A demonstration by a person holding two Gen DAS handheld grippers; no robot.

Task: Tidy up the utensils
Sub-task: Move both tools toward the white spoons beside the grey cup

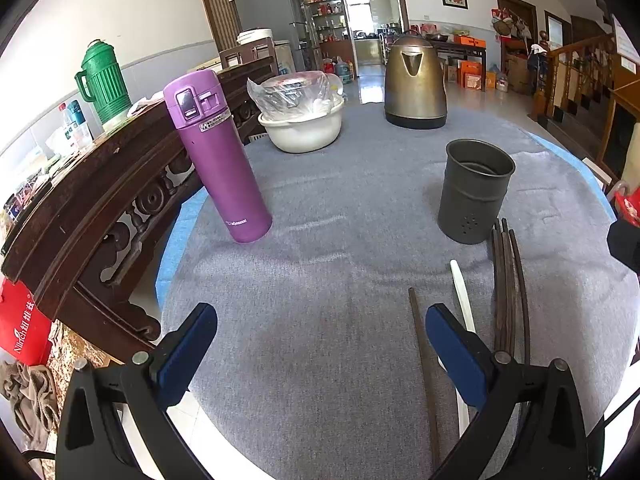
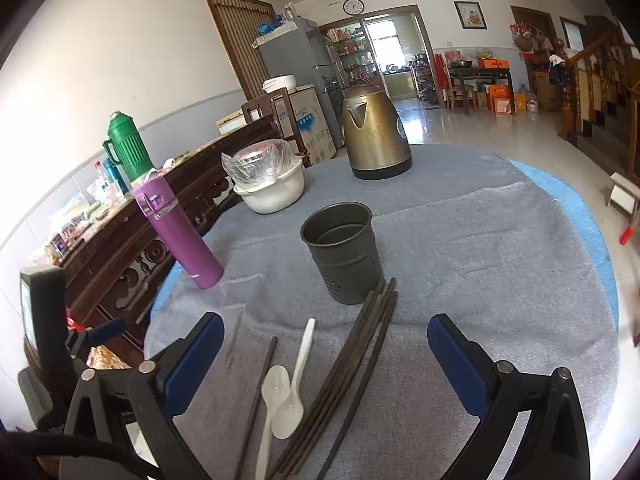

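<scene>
Both the left gripper and right gripper hang spread and empty; chopsticks and two white spoons lie just near of the upright grey utensil holder

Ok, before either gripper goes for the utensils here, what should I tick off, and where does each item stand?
1. Left gripper jaws open, nothing held: ok.
2. Right gripper jaws open, nothing held: ok.
3. Dark grey perforated metal utensil holder upright, mouth unobstructed: ok.
4. Holder empty inside: looks so, bottom only partly visible, cannot tell.
5. Dark brown wooden chopsticks and two white plastic spoons lying flat on the grey cloth, within reach of the right gripper: ok.
6. Purple insulated bottle standing clear of the path to the holder: ok.
</scene>
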